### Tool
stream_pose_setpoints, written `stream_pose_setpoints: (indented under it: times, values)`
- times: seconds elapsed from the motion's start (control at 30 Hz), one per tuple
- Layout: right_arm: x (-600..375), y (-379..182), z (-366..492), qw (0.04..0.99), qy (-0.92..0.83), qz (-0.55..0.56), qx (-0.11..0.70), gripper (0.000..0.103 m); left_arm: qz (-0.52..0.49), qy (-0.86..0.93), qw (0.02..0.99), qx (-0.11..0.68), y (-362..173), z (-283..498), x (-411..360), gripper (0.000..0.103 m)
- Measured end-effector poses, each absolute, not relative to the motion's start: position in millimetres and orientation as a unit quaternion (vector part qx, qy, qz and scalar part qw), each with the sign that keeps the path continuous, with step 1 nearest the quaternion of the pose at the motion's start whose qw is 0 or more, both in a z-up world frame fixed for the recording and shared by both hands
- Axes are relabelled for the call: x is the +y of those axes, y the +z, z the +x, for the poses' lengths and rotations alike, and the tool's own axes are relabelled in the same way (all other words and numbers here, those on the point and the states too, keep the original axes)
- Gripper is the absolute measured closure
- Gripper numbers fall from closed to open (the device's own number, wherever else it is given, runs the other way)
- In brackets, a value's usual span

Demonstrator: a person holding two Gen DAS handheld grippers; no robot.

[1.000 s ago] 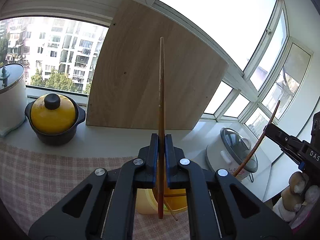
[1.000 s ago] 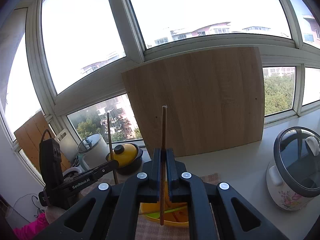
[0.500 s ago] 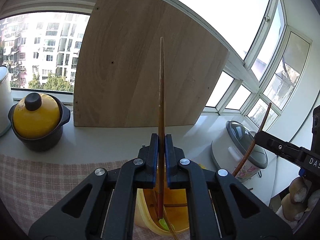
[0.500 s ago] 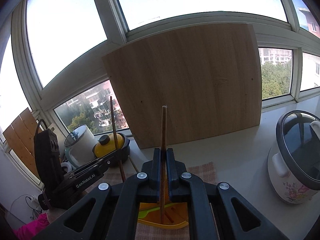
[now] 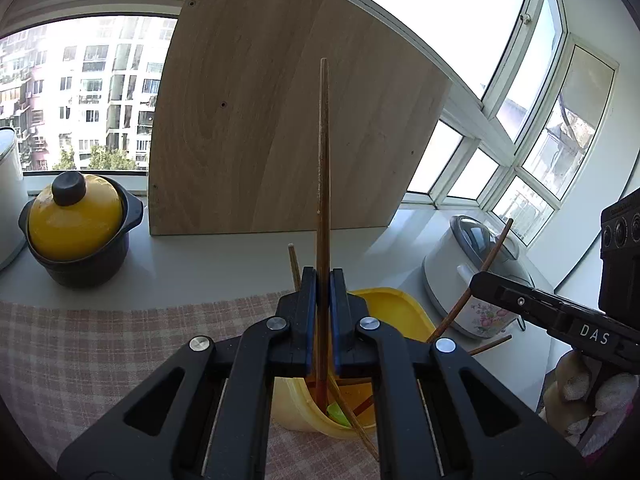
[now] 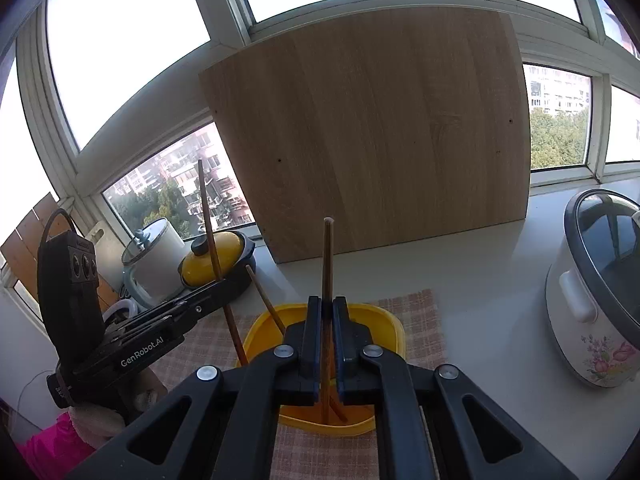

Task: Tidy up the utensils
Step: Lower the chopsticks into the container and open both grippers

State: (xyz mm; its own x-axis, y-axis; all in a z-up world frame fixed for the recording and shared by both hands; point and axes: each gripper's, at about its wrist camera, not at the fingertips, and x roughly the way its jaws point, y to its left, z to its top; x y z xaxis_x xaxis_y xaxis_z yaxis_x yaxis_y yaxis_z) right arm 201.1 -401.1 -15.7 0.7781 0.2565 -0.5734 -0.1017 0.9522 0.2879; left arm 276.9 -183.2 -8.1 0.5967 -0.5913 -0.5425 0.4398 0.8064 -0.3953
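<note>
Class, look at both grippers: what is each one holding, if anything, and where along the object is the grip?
Each holds one chopstick near its lower end: left gripper on the darker chopstick, right gripper on the lighter chopstick, tips in the yellow container.
</note>
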Motion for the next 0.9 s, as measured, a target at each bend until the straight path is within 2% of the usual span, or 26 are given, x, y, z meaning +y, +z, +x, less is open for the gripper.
stream_pose_setpoints:
  times: [0.67, 0.7, 0.73, 0.77, 0.8, 0.83, 0.9]
  values:
    - [-385, -49, 199, 0.923, 0.092, 0.102, 0.36, 0.099, -0.11, -0.297, 0.874, 0.369, -24, 254, -175, 0.099]
    - [-384, -49, 198, 0.923, 0.092, 0.101, 0.359, 0.097, -0.109, -0.298, 0.874, 0.369, -23, 253, -175, 0.099]
    - [-384, -48, 198, 0.924, 0.092, 0.099, 0.359, 0.088, -0.107, -0.299, 0.874, 0.368, -21, 252, -174, 0.099]
    - [-384, -48, 197, 0.924, 0.091, 0.098, 0.358, 0.08, -0.106, -0.299, 0.874, 0.369, -20, 251, -174, 0.094]
    - [-385, -46, 195, 0.926, 0.09, 0.098, 0.355, 0.069, -0.107, -0.3, 0.873, 0.369, -19, 249, -173, 0.083]
    - [-385, -45, 193, 0.927, 0.088, 0.097, 0.352, 0.064, -0.109, -0.302, 0.873, 0.368, -18, 247, -171, 0.078]
    - [-385, -42, 189, 0.928, 0.089, 0.098, 0.348, 0.058, -0.11, -0.302, 0.875, 0.363, -15, 243, -167, 0.076]
